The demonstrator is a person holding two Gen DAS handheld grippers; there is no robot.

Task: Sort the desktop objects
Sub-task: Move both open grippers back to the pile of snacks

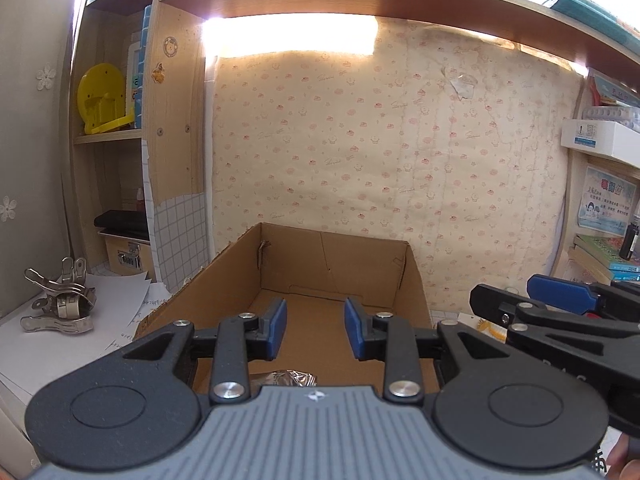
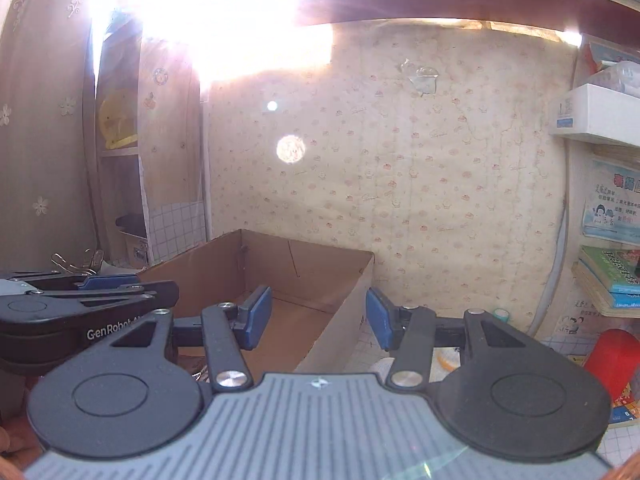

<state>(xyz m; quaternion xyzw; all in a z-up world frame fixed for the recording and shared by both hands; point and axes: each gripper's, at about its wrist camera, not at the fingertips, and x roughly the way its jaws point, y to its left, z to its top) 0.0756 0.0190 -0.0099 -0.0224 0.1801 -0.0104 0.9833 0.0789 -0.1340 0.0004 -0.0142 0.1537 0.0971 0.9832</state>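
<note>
We're looking along our right gripper (image 2: pixel 319 317), its blue pads parted with nothing between them. The left pad hangs over the open cardboard box (image 2: pixel 224 276); the right pad sits outside the box's near wall, above the gridded desk surface (image 2: pixel 366 350). At the left edge our left gripper (image 2: pixel 105 282) lies nearly edge-on, beside the box. Metal clips (image 2: pixel 78 262) show behind it. To the right we see a red object (image 2: pixel 614 356) and stacked books (image 2: pixel 610 280). Glare washes out the top.
</note>
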